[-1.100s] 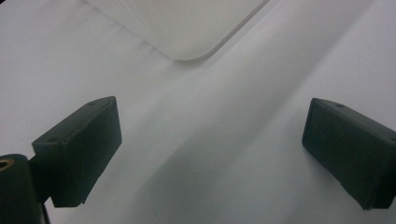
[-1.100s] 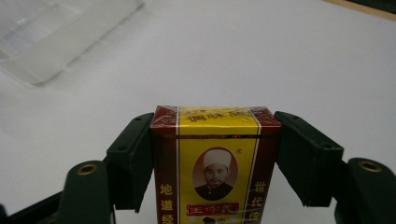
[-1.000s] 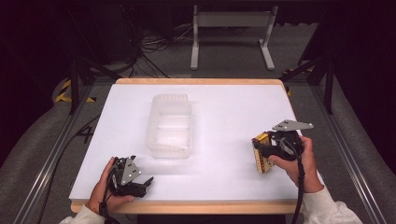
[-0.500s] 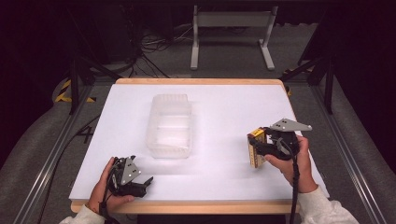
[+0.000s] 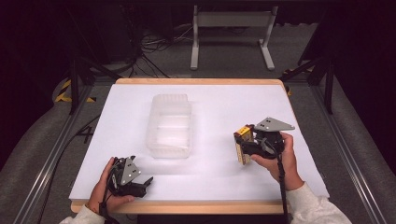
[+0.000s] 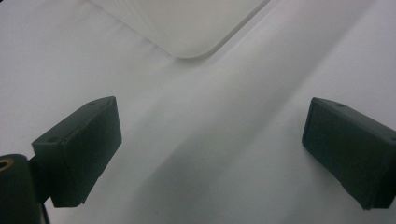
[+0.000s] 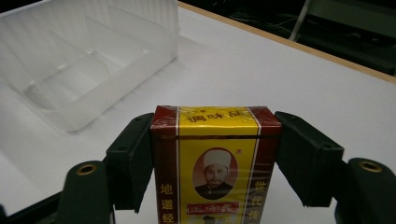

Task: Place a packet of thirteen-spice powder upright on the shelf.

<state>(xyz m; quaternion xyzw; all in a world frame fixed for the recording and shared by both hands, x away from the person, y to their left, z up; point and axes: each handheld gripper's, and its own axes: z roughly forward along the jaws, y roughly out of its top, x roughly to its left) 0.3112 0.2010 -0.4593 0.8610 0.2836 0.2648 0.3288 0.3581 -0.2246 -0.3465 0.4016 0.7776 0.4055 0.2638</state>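
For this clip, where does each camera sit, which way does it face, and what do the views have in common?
High view: above the person's side, looking forward and down on the white table; both hands, left gripper, right gripper.
Left gripper view: rides the left gripper, facing the tabletop; its open fingers.
Right gripper view: rides the right gripper, facing across the table; its fingers clamp the yellow box.
Shared: all three show the clear plastic tray.

The place was a lab set up for recording. A white-topped table (image 5: 205, 107) stood on grey carpet between floor rails (image 5: 46, 158), with loose cables (image 5: 154, 51) and a metal stand (image 5: 231, 32) behind it in the dark.
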